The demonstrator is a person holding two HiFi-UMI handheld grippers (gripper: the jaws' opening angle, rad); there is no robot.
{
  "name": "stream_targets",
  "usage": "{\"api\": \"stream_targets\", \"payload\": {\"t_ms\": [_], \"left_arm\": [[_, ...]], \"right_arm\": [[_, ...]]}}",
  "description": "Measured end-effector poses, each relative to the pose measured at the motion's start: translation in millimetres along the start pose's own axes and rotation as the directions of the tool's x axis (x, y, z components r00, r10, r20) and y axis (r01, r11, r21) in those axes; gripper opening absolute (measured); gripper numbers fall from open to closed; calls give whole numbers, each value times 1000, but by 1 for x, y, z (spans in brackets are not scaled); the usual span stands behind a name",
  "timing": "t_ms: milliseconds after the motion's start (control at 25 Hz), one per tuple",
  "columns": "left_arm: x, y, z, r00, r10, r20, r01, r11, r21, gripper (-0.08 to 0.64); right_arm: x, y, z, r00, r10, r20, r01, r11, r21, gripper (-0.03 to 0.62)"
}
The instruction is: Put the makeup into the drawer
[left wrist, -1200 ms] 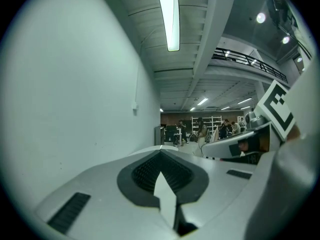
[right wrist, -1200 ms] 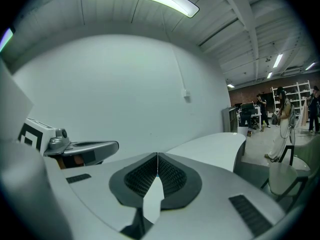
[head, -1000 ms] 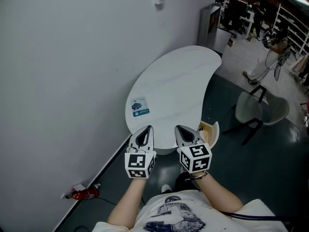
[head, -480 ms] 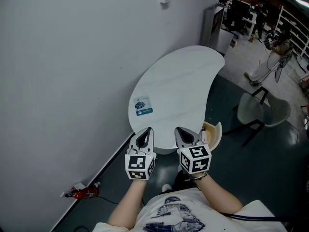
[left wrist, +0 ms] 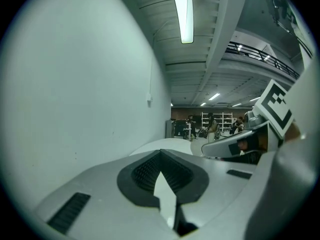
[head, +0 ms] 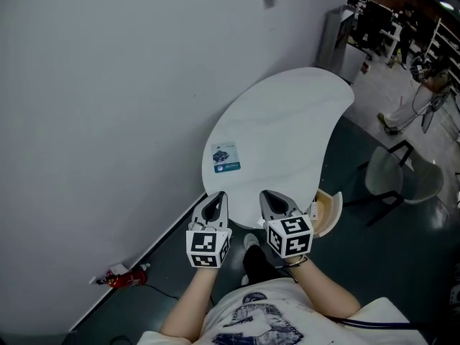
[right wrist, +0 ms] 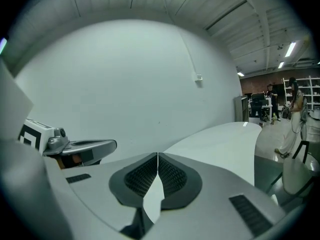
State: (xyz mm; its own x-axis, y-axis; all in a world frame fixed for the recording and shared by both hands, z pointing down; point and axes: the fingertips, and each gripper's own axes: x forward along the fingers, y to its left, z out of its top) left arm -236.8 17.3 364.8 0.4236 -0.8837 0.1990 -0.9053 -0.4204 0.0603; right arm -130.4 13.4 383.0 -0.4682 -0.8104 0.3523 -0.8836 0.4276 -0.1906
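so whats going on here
A person stands at the near end of a white table. The left tongs and right tongs are both shut and empty. A small blue-and-white packet lies untouched on the tabletop, and what looks like an open drawer juts out at the table's right edge.

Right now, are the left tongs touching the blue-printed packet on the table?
Apart. The head view shows bare white table between the packet and the tips of the left tongs, which are shut and empty.

The table [head: 287, 121] is white, the wall [head: 100, 85] grey, the floor [head: 402, 264] dark
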Motion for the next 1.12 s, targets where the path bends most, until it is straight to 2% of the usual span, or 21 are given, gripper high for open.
{"api": "stream_targets", "payload": {"t_ms": [600,1120], "left_arm": [[93,63,-27,994,56,-95,-59,998,-35,37],[156,108,-68,972,100,-214,-120,989,-85,55]], "right_arm": [[118,-40,7,994,58,-95,-57,998,10,23],[203,-68,-14,973,103,-205,-99,995,29,23]]}}
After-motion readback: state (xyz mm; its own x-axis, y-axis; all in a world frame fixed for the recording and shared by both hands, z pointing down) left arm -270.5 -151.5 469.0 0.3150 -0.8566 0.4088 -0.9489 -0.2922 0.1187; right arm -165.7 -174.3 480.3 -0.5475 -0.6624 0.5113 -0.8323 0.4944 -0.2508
